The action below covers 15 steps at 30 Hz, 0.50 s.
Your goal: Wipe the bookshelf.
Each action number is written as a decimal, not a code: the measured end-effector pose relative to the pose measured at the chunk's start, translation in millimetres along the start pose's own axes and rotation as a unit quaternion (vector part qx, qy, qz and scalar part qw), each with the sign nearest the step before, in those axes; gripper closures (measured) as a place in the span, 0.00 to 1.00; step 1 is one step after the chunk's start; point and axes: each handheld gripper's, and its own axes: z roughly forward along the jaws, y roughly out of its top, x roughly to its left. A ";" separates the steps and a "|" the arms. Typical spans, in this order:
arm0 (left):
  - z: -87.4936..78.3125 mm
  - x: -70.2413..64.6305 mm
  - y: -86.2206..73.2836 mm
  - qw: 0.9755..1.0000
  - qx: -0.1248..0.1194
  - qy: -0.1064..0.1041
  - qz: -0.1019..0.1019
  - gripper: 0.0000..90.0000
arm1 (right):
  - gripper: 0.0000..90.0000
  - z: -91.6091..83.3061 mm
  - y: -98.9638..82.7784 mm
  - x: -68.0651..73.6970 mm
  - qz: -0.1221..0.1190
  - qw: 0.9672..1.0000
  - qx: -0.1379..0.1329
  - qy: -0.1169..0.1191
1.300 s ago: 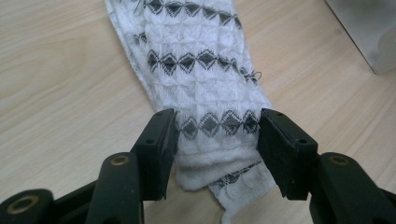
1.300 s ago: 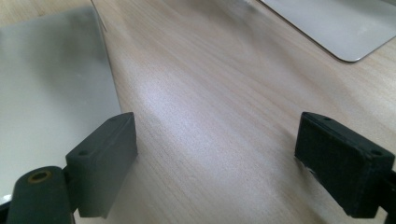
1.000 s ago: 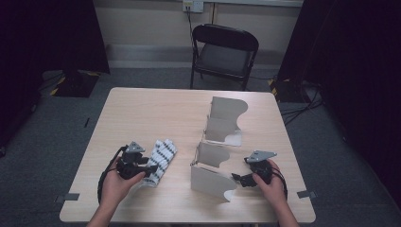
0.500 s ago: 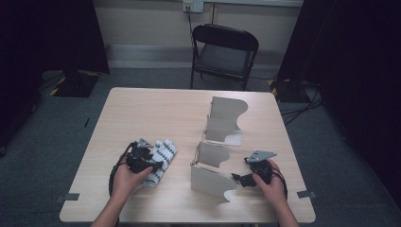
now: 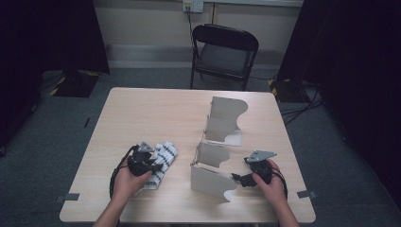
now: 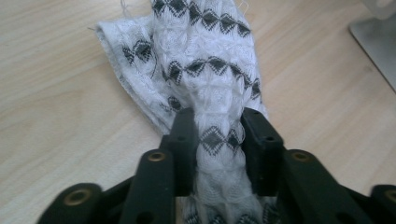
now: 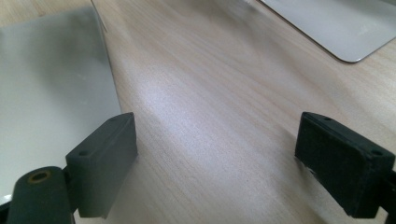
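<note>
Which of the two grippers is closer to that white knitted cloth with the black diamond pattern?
The left gripper: its jaws have just closed and pinch the white knitted cloth with black diamonds. The right gripper rests open across the table, beside the grey metal bookend.

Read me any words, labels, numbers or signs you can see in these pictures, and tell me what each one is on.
None can be read. The cloth bears only a black diamond pattern, the grey dividers are blank, and the wall outlet is too small to show any marking.
</note>
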 end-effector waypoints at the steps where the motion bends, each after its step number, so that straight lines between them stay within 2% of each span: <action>1: -0.4 0.1 0.0 1.000 0.001 -0.002 0.002 0.80 | 0.13 0.0 0.0 0.1 0.000 1.000 0.000 0.000; 6: -1.4 -3.4 0.6 1.000 0.006 -0.013 0.008 0.84 | 0.13 0.0 0.0 0.0 0.000 1.000 0.000 0.000; 10: -4.3 -9.4 -0.1 0.999 0.008 -0.022 0.027 0.85 | 0.13 0.1 0.1 -0.1 0.000 1.000 0.000 0.000; 15: -7.1 -14.6 -0.3 0.999 0.009 -0.033 0.028 0.85 | 0.13 0.1 0.1 0.0 0.000 1.000 0.000 0.000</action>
